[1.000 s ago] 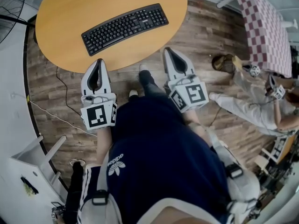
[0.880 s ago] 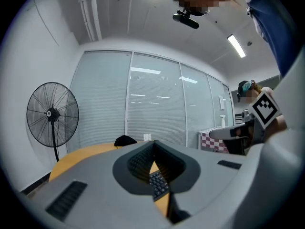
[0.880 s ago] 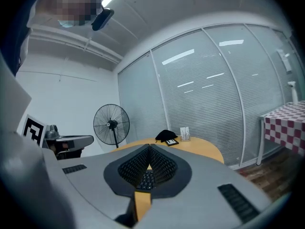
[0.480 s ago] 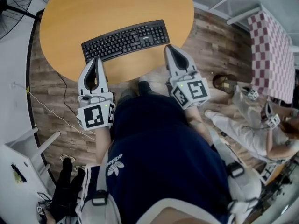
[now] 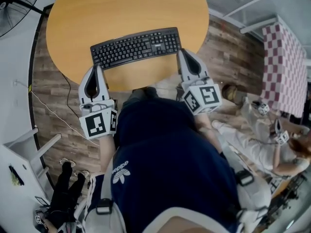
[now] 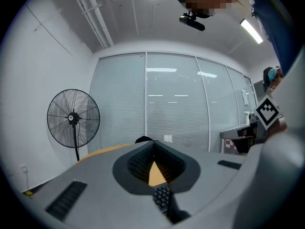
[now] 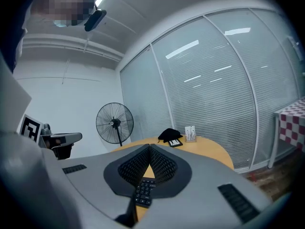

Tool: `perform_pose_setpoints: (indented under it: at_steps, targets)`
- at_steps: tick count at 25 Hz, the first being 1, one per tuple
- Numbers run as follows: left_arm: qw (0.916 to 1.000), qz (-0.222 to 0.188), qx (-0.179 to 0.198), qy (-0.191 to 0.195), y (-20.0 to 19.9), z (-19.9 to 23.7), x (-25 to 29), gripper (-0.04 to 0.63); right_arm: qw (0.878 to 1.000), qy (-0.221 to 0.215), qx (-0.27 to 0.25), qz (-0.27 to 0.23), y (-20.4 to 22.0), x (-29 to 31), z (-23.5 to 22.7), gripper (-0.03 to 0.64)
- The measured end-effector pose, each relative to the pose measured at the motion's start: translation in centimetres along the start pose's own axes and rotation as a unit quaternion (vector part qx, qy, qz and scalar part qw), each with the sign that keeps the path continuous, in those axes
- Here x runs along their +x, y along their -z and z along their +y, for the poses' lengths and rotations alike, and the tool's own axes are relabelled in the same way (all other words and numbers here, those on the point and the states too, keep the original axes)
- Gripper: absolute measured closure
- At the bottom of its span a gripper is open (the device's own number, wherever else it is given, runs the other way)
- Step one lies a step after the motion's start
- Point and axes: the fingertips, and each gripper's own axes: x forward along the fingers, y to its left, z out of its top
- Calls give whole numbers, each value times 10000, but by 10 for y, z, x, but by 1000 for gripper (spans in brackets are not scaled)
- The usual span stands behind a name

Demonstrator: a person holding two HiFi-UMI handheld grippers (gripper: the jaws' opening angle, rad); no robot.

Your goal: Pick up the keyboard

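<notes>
A black keyboard (image 5: 136, 47) lies slightly slanted on the round orange table (image 5: 97, 8) near its front edge. My left gripper (image 5: 95, 68) is shut and empty, its tip just below the keyboard's left end over the table's rim. My right gripper (image 5: 183, 52) is shut and empty too, its tip beside the keyboard's right end; contact cannot be told. In the left gripper view the closed left gripper (image 6: 153, 142) shows a strip of keyboard (image 6: 162, 197) under its pads. The right gripper view shows the same: closed right gripper (image 7: 150, 147), keyboard (image 7: 143, 192) below.
A standing fan (image 6: 73, 118) is beyond the table on the left. A small black object (image 7: 169, 135) and a card stand (image 7: 190, 132) sit on the table's far side. A person (image 5: 262, 135) sits on the floor at right beside a checked table (image 5: 286, 62). White furniture (image 5: 19, 174) stands at lower left.
Both grippers have moved forward from short of the table to the keyboard's two ends. Both have stayed shut and hold nothing.
</notes>
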Motion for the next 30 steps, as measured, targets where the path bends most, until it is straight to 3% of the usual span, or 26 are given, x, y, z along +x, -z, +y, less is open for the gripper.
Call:
perform_pose_setpoints:
  at_steps: [11, 30]
  targets:
    - [9999, -66, -46, 69, -11, 34, 26, 592, 9999, 112, -54, -84, -18, 32, 9, 614]
    - [9999, 82, -81, -53, 2, 46, 41, 592, 10000, 57, -45, -20, -14, 61, -4, 614]
